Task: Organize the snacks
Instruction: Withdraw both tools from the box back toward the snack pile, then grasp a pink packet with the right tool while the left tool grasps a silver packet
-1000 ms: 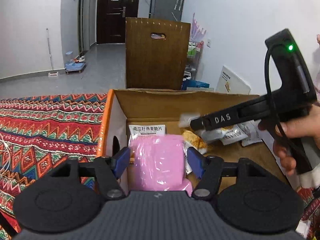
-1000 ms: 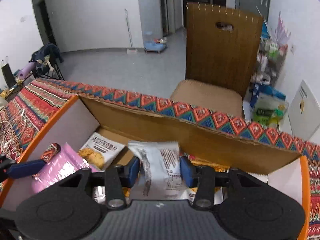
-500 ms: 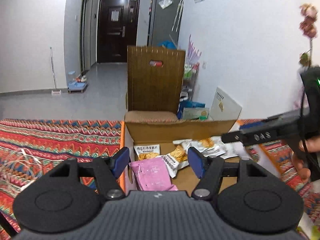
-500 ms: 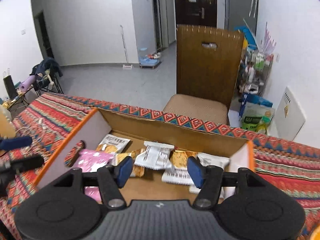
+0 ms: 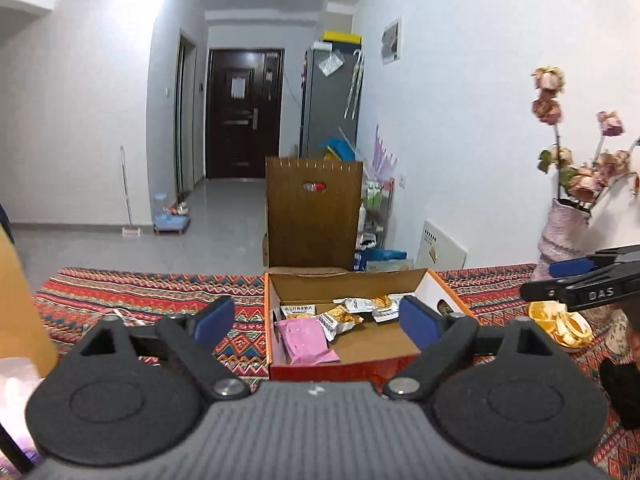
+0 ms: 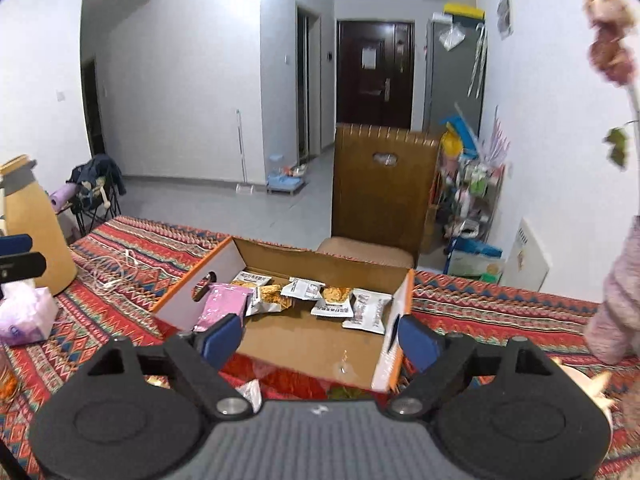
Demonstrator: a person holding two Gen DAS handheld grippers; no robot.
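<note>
On the patterned cloth (image 6: 500,312) a shallow cardboard box (image 6: 224,268) is seen, and the snacks are gathered along its far side: a pink pack (image 6: 224,304) by the left wall, white packets (image 6: 368,310) and orange ones (image 6: 270,296) in a loose row toward the right wall. Nothing is held by the left gripper (image 5: 316,320) or the right gripper (image 6: 320,340); the jaws of both are opening, with only air between the pads, and both are poised well short of the box.

Several risks can be judged from this. The packets are overlapped, so two could be pinched at once, or a neighbour dragged out, if a grasp is made without a clear edge being picked. The box is light and open-topped, so it could be shoved across the cloth if its near wall is struck. A small packet (image 6: 250,392) is half hidden under the right gripper, outside the box, and could be overlooked. A vase (image 5: 564,228) and orange peel (image 5: 560,322) at the right could be knocked by a wide swing.
</note>
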